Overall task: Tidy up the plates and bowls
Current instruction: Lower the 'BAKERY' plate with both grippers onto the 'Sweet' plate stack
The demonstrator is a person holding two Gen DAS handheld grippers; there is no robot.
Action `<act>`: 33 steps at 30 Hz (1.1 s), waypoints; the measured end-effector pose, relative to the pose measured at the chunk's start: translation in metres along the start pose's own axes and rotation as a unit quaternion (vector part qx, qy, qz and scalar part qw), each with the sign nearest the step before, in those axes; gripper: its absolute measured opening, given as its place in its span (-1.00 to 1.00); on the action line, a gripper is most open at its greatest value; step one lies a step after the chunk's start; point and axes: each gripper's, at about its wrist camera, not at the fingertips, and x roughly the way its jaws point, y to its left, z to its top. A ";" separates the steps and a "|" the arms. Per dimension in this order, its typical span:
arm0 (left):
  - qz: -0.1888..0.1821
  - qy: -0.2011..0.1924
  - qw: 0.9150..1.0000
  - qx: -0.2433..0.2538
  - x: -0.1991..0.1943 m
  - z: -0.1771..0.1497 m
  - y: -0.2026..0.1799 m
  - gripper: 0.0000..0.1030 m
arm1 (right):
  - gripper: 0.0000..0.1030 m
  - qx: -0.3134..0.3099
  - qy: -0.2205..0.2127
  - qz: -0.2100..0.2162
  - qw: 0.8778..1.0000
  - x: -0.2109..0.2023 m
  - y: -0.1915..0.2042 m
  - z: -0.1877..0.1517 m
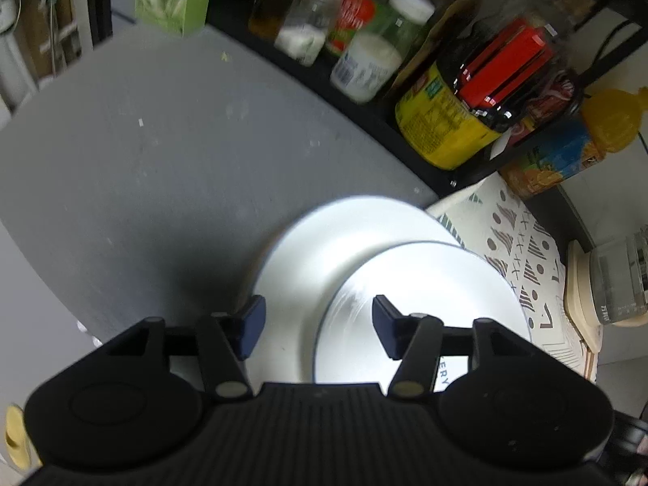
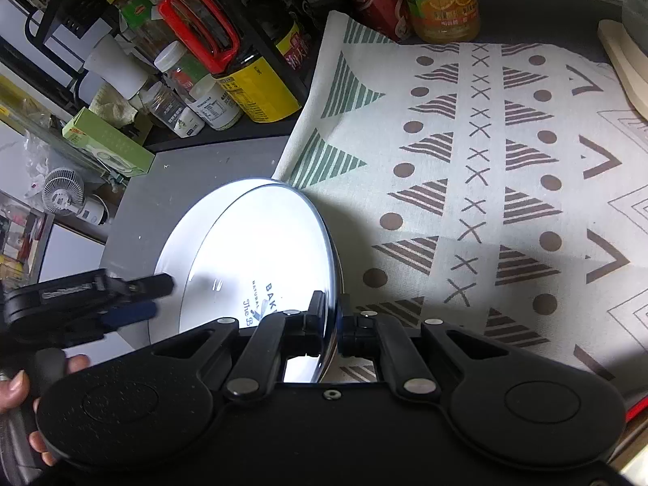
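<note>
— Right wrist view: how many plates?
— 2, both round, white and glossy. The printed plate (image 2: 259, 251), dark-rimmed, rests tilted on the plain plate (image 2: 178, 239), at the edge of the patterned cloth (image 2: 486, 186) on the grey counter (image 2: 190, 162).
— And the grippers?
— The right gripper (image 2: 333, 326) is clamped on the printed plate's rim. The left gripper (image 1: 318, 326) hangs above both plates, fingers apart, holding nothing.
— Containers?
— A black rack (image 2: 283, 121) crammed with jars and bottles.

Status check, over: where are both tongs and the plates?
Right tongs shut on printed plate rim. Left tongs open, empty, over plates. Second white plate underneath. Patterned cloth alongside.
</note>
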 end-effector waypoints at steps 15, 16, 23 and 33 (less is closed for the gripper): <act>0.019 0.010 1.000 -0.017 0.021 -0.005 0.019 0.22 | -0.72 0.027 0.012 0.004 1.000 0.013 -0.006 -0.003; 0.021 0.009 1.000 -0.017 0.022 -0.005 0.020 0.20 | -0.72 0.027 0.012 0.004 1.000 0.013 -0.005 -0.003; -0.001 0.009 0.999 -0.034 0.027 -0.006 0.030 -0.16 | -0.71 0.032 0.018 0.005 0.999 0.017 -0.005 -0.002; -0.031 0.010 0.998 -0.050 0.024 -0.004 0.043 -0.31 | -0.63 0.030 0.019 0.004 0.999 0.020 -0.001 -0.005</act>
